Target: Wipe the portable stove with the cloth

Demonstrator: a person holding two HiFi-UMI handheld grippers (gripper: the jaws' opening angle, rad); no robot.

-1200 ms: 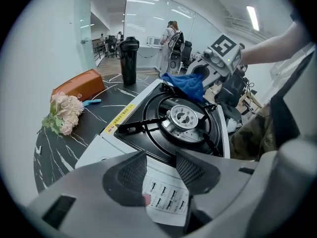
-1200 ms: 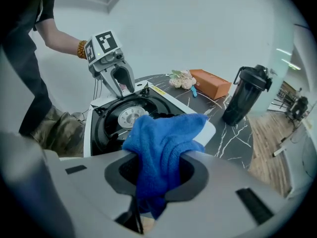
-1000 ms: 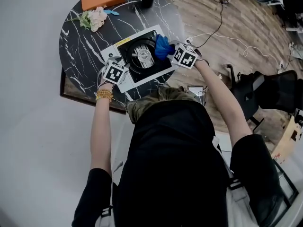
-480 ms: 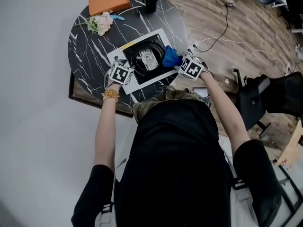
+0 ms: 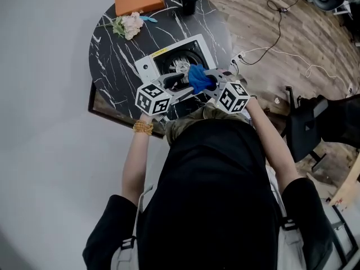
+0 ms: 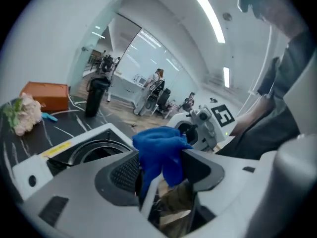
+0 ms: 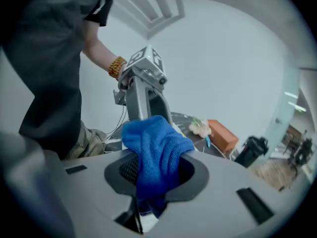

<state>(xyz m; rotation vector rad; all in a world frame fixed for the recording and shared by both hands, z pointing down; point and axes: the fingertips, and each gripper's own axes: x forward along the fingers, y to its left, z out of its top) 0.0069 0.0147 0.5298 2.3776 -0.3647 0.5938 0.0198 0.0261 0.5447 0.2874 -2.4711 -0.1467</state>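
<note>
Blue cloth [image 5: 198, 79] lifted over the portable stove [image 5: 169, 61], upper centre of the head view.
The right gripper [image 7: 151, 175] clamps it; the left gripper [image 6: 161, 170] jaws have just been opening and straddle its free fold unpressed, likely readying a regrasp for wiping.

Room is bright w/ even white light. Long ceiling lights [image 6: 210, 16] glow hot & wash out a bit in the left gripper view. Both gripper views bend round like a fish bowl, w/ dark corners & soft edges. The blue cloth [image 7: 156, 152] looks sharp up close, far stuff is fuzzy. Head view is clear & evenly lit
</note>
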